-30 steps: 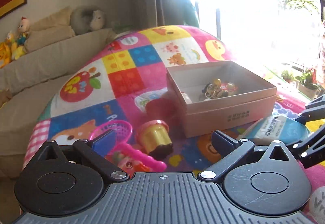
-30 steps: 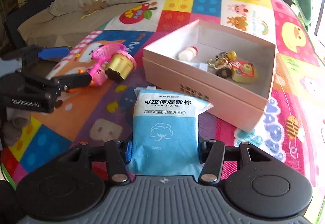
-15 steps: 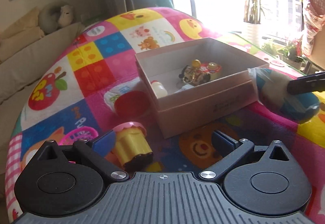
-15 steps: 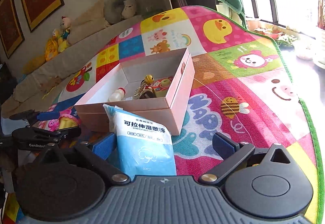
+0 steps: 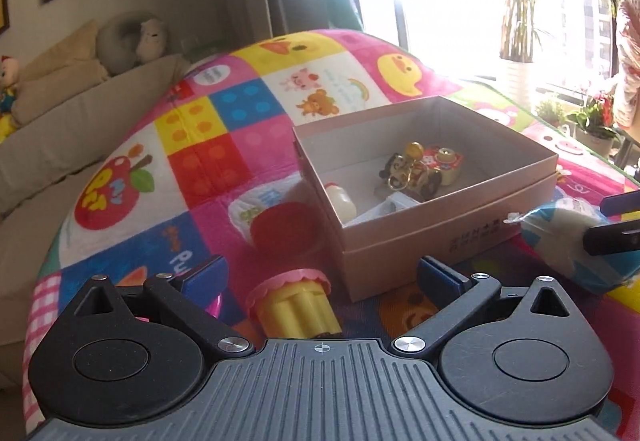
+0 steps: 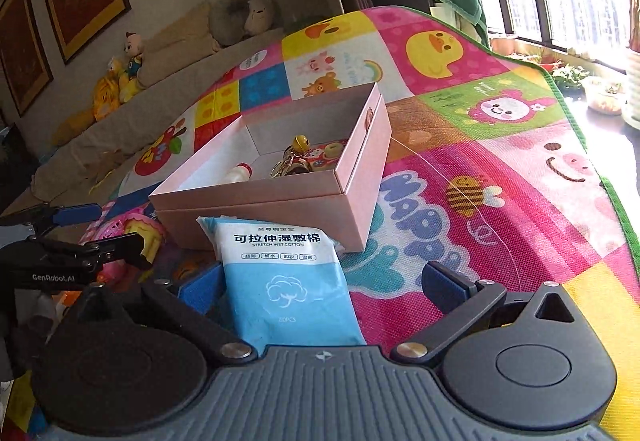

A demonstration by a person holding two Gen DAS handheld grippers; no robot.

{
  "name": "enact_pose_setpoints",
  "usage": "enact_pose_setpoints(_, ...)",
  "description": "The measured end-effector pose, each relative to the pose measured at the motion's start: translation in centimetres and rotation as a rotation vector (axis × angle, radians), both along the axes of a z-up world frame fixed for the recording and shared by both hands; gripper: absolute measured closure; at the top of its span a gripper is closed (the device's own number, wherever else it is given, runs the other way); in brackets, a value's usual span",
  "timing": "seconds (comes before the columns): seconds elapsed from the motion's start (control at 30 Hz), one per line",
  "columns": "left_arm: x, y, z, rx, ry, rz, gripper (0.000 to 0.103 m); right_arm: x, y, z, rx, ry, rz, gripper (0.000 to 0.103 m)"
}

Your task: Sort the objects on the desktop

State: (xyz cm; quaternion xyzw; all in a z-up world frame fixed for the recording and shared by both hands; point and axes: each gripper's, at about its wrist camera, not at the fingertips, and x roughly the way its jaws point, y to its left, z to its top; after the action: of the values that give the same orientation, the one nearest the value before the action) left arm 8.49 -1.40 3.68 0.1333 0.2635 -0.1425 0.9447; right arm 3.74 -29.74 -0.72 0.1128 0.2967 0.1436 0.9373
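Note:
A pink cardboard box (image 5: 424, 245) (image 6: 360, 201) stands open on the colourful play mat (image 6: 500, 209). It holds a small white bottle (image 6: 238, 174), a gold bell keychain (image 5: 408, 169) and a red toy camera (image 5: 446, 159). My right gripper (image 6: 322, 287) is open wide. A blue pack of wet cotton (image 6: 280, 277) (image 5: 568, 241) lies between its fingers close to the left one, its top end by the box. My left gripper (image 5: 320, 277) (image 6: 100, 231) is open too. A yellow toy cup with a pink rim (image 5: 294, 305) sits between its fingers, unpressed.
A red round lid (image 5: 284, 229) and a white patterned packet (image 5: 248, 207) lie left of the box. A pink plastic basket (image 6: 110, 231) is by the left gripper. A beige sofa (image 5: 60, 129) with soft toys runs behind the mat; potted plants (image 5: 592, 117) stand at the window.
My right gripper's jaws opened from the wet cotton pack and the view rolled upright. My left gripper moved in on the yellow toy cup, which now sits between its fingers.

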Motion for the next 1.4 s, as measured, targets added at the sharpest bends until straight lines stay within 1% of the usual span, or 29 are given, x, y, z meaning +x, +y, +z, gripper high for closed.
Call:
enact_pose_setpoints(0.1, 1.7, -0.8, -0.8, 0.030, 0.019, -0.045, 0.000, 0.1, 0.2, 0.0, -0.009, 0.003, 0.009, 0.000)
enact_pose_setpoints(0.17, 2.0, -1.1, -1.3, 0.026, 0.051, -0.080, 0.000, 0.2, 0.2, -0.1, -0.005, 0.010, 0.010, 0.000)
enact_pose_setpoints(0.23, 1.4, -1.4, -1.6, 0.016, 0.072, -0.119, 0.000, 0.2, -0.1, -0.2, 0.003, 0.013, 0.006, 0.000)
enact_pose_setpoints(0.33, -1.4, -2.0, -1.5, 0.017, 0.060, -0.191, 0.000, 0.2, -0.2, -0.3, 0.013, 0.013, 0.004, 0.000)
enact_pose_setpoints(0.43, -4.5, -2.6, -1.4, -0.004, 0.084, -0.261, 0.000, 0.3, -0.1, -0.3, 0.013, 0.021, 0.009, 0.000)
enact_pose_setpoints(0.5, -6.2, -2.9, -1.5, -0.008, 0.082, -0.276, 0.000, 0.3, -0.1, -0.3, 0.010, 0.020, 0.009, 0.000)
enact_pose_setpoints(0.57, -7.6, -3.0, -1.5, -0.030, 0.089, -0.281, 0.000, 0.2, -0.1, -0.3, 0.010, 0.019, 0.008, 0.000)
enact_pose_setpoints(0.63, -8.4, -2.8, -1.3, -0.057, 0.086, -0.262, 0.000, 0.3, 0.0, -0.3, 0.009, 0.022, 0.009, 0.000)
enact_pose_setpoints(0.67, -8.7, -2.5, -1.0, -0.067, 0.070, -0.233, 0.000, 0.3, 0.0, -0.3, 0.007, 0.022, 0.010, 0.000)
enact_pose_setpoints(0.73, -8.8, -2.0, -0.5, -0.058, 0.022, -0.139, 0.000, 0.3, 0.1, -0.3, 0.001, 0.020, 0.009, 0.000)
enact_pose_setpoints(0.8, -8.2, -1.4, -0.4, -0.055, 0.001, -0.028, 0.000, 0.3, 0.1, -0.3, -0.003, 0.020, 0.011, 0.000)
enact_pose_setpoints(0.83, -7.9, -1.0, -0.5, -0.071, 0.008, 0.008, 0.000, 0.3, 0.2, -0.3, -0.004, 0.022, 0.012, 0.000)
enact_pose_setpoints(0.9, -6.9, -0.2, -0.7, -0.148, 0.042, 0.087, 0.000, 0.3, 0.3, -0.3, -0.008, 0.024, 0.015, 0.000)
enact_pose_setpoints(0.93, -6.9, -0.1, -0.8, -0.162, 0.029, 0.106, 0.000, 0.3, 0.3, -0.3, -0.011, 0.026, 0.017, 0.000)
enact_pose_setpoints(1.03, -6.9, -0.2, -1.4, -0.195, 0.039, 0.086, 0.000, 0.2, 0.5, -0.2, -0.024, 0.025, 0.019, 0.000)
enact_pose_setpoints(1.07, -6.8, -0.3, -1.6, -0.190, 0.046, 0.080, 0.000, 0.2, 0.6, -0.2, -0.032, 0.024, 0.022, 0.000)
enact_pose_setpoints(1.13, -6.5, -0.6, -2.2, -0.149, 0.049, 0.093, 0.000, 0.2, 1.0, -0.2, -0.056, 0.028, 0.034, 0.000)
enact_pose_setpoints(1.2, -6.6, -0.5, -2.2, -0.126, 0.043, 0.105, 0.000, 0.1, 1.5, 0.0, -0.082, 0.023, 0.055, 0.000)
enact_pose_setpoints(1.27, -6.6, 0.0, -2.0, -0.136, 0.041, 0.104, 0.000, 0.0, 1.7, 0.6, -0.086, 0.003, 0.093, 0.000)
enact_pose_setpoints(1.3, -6.8, 0.2, -1.8, -0.139, 0.037, 0.106, 0.000, 0.1, 1.6, 1.1, -0.081, -0.010, 0.094, 0.000)
enact_pose_setpoints(1.37, -6.9, 0.3, -1.8, -0.139, 0.035, 0.110, 0.000, 0.7, 1.7, 1.9, -0.101, -0.026, 0.073, 0.000)
enact_pose_setpoints(1.4, -6.9, 0.3, -1.8, -0.139, 0.036, 0.112, 0.000, 1.3, 2.0, 2.2, -0.135, -0.032, 0.054, 0.000)
